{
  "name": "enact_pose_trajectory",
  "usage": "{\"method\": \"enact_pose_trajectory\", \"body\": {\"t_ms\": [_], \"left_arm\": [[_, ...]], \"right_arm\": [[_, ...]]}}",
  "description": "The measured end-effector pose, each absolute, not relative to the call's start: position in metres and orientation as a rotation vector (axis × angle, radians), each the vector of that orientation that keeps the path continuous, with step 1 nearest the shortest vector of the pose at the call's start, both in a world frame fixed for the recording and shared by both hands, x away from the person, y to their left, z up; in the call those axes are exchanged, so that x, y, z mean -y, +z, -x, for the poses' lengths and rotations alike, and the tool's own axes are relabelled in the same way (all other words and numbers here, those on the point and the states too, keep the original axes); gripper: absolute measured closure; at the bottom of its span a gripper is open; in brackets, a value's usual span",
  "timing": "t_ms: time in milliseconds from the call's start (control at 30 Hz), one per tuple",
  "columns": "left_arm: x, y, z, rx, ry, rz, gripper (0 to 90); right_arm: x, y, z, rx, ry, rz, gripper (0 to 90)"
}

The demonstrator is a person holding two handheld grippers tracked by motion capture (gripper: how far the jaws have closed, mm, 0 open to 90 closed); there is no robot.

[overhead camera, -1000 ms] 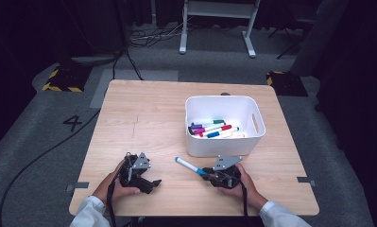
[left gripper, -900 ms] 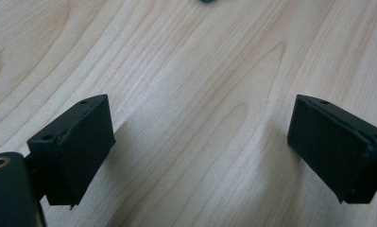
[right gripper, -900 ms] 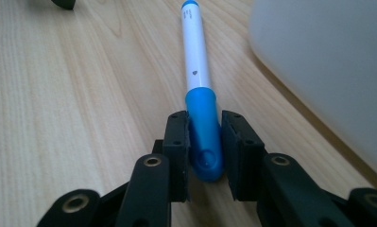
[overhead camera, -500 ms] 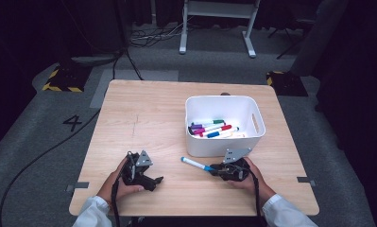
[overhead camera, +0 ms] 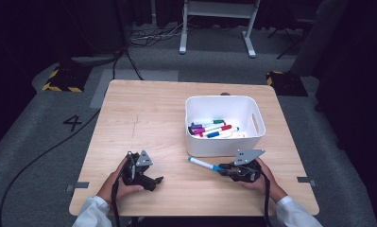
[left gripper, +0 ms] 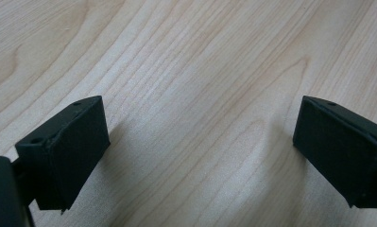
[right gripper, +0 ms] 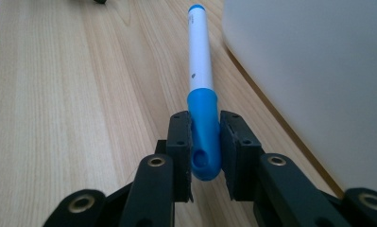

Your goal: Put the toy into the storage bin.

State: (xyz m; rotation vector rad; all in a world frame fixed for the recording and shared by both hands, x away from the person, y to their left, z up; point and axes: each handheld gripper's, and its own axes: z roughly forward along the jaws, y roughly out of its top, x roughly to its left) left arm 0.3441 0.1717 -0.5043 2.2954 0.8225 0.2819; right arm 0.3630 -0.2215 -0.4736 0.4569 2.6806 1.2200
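Clamping the blue cap of a marker (right gripper: pixel 201 85) just in front of the bin (overhead camera: pixel 224 124), the right gripper (overhead camera: pixel 225 170) has its jaws shut on it, while the left gripper (overhead camera: pixel 154 180) rests wide open and empty well left of the bin

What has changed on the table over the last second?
The right gripper, shut on the blue marker by its cap, has carried it right, closer to the white bin. The left gripper stayed open over bare wood, and the markers in the bin lie as before.
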Motion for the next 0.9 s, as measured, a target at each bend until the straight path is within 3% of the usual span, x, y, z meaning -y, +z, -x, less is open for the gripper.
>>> {"method": "enact_pose_trajectory", "body": {"t_ms": [667, 900], "left_arm": [[-0.172, -0.504, -0.345, -0.819, 0.277, -2.297, 3.8], [-0.171, -0.504, -0.345, -0.821, 0.277, -2.298, 3.5]], "right_arm": [[0.258, -0.418, -0.342, -2.592, 1.305, -0.319, 75.5], [0.277, -0.374, -0.333, -2.519, 1.327, -0.259, 75.5]]}}
